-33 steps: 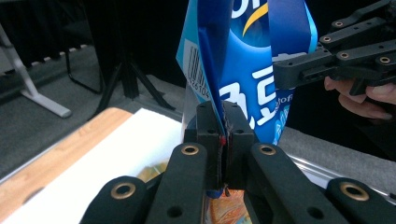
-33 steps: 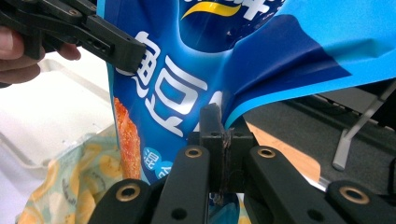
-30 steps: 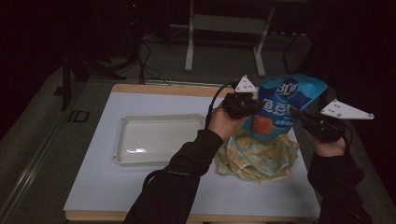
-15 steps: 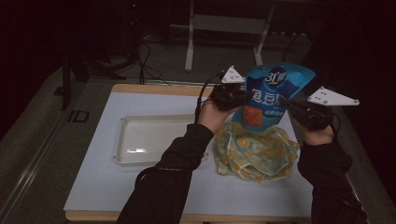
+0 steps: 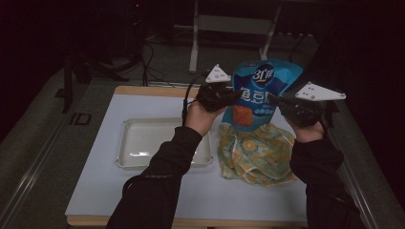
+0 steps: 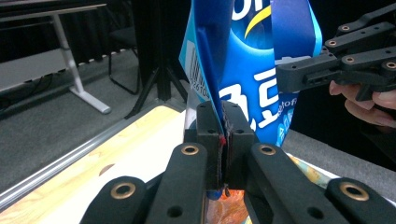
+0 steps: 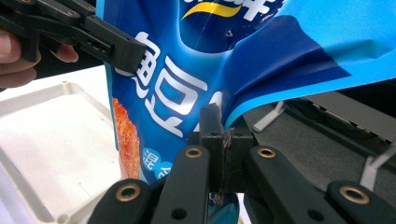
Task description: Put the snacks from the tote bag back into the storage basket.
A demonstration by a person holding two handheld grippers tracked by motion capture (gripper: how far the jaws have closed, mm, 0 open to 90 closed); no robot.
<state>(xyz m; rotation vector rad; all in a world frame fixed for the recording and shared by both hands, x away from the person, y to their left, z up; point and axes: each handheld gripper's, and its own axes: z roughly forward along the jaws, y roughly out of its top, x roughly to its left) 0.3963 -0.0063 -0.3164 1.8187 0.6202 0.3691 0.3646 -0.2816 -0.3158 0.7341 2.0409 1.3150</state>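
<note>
While both jaws clamp snack bag (image 5: 260, 93), bag hides cloth's (image 5: 258, 155) far edge.

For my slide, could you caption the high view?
Both grippers hold a blue bag above a cloth.

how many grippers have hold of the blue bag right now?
2. The left gripper pinches the blue snack bag at its left edge, and the right gripper pinches its right edge. The bag hangs above the patterned cloth, beside the white tray.

Tray (image 5: 138, 143) and cloth (image 5: 258, 155) lie below; front table (image 5: 191, 200) bare
</note>
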